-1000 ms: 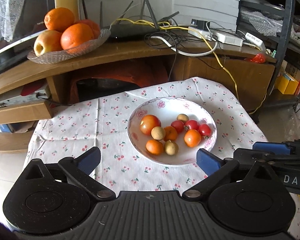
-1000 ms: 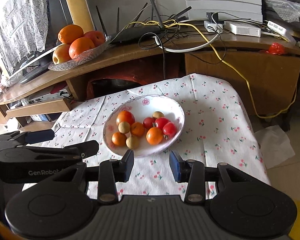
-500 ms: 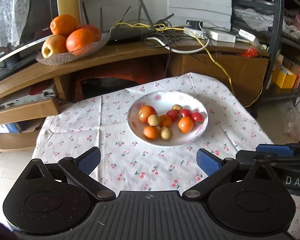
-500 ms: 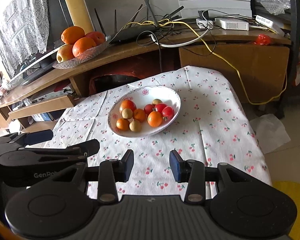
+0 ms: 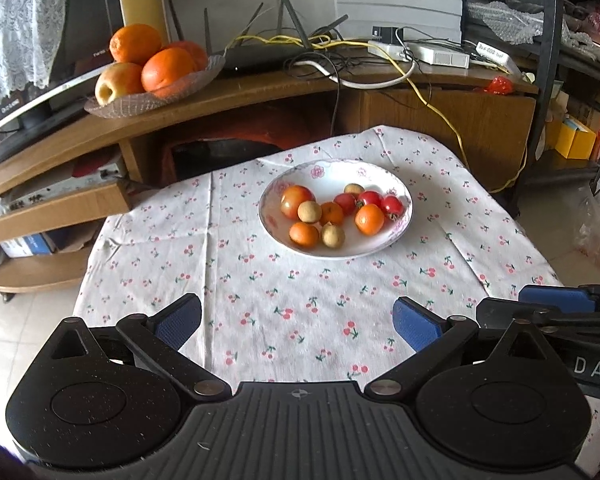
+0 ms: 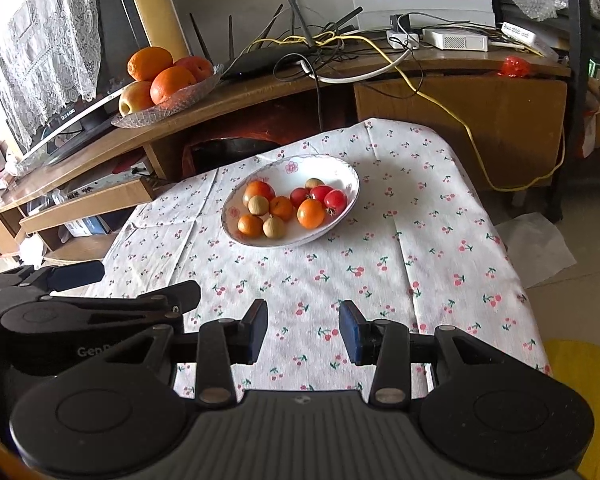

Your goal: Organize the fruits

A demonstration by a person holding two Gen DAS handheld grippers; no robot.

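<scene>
both grippers have drawn back from the bowl (image 5: 400, 236) since the earlier frames, so it now looks smaller and farther off. the left gripper (image 5: 296, 320) is spread wide and empty, and the right gripper (image 6: 303, 332) is parted and empty, both over the near edge of the tablecloth (image 5: 300, 300). the fruits (image 5: 332, 212) lie unchanged in the bowl, toward the cloth's far edge.

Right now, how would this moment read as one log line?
left claw: open, empty | right claw: open, empty | white floral china bowl: small fruits inside, on cherry-print tablecloth
</scene>
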